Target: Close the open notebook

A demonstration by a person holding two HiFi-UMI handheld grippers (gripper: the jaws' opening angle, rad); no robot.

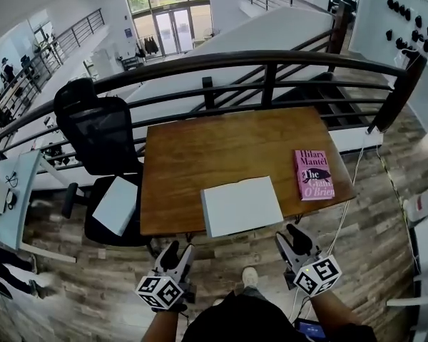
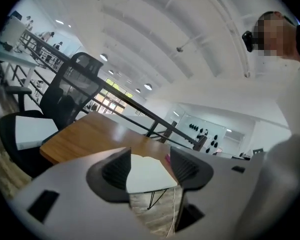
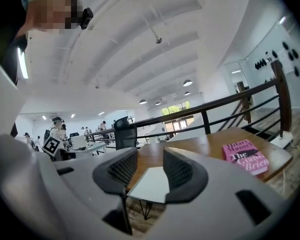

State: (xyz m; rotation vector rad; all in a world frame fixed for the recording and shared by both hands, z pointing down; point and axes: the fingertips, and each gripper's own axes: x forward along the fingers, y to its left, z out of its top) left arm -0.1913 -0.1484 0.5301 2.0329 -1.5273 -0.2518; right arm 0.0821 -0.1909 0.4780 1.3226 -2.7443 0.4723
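head view.
- table (image 1: 221,144): wooden, centre of frame, against a dark railing (image 1: 271,61).
- notebook (image 1: 241,205): lies open, white pages up, at the table's lower edge, just left of the frame's middle. it sits close to the person, probably so both tools can reach it.
- book (image 1: 314,174): pink, closed, right of the notebook and apart from it. it plays no part in the task.
- chair (image 1: 100,134): black, left of the table, with a white slab (image 1: 116,204) on its seat.
- left gripper (image 1: 178,254): lower left, below the table edge, empty.
- right gripper (image 1: 291,241): lower right, also short of the table. both point up-frame at the notebook, which looks like an approach not yet arrived.

left gripper view.
- left gripper (image 2: 150,157): jaws stand wide apart with nothing gripped.
- notebook (image 2: 147,178): framed in the gap but well beyond the pads, on the table (image 2: 90,129). the wide gap would suit taking a cover edge.

right gripper view.
- right gripper (image 3: 150,159): jaws parted, somewhat narrower, holding nothing.
- notebook (image 3: 152,186): seen through the gap, untouched, centre low.
- book (image 3: 245,156): right of frame.
- task status, judged: closing not yet begun.
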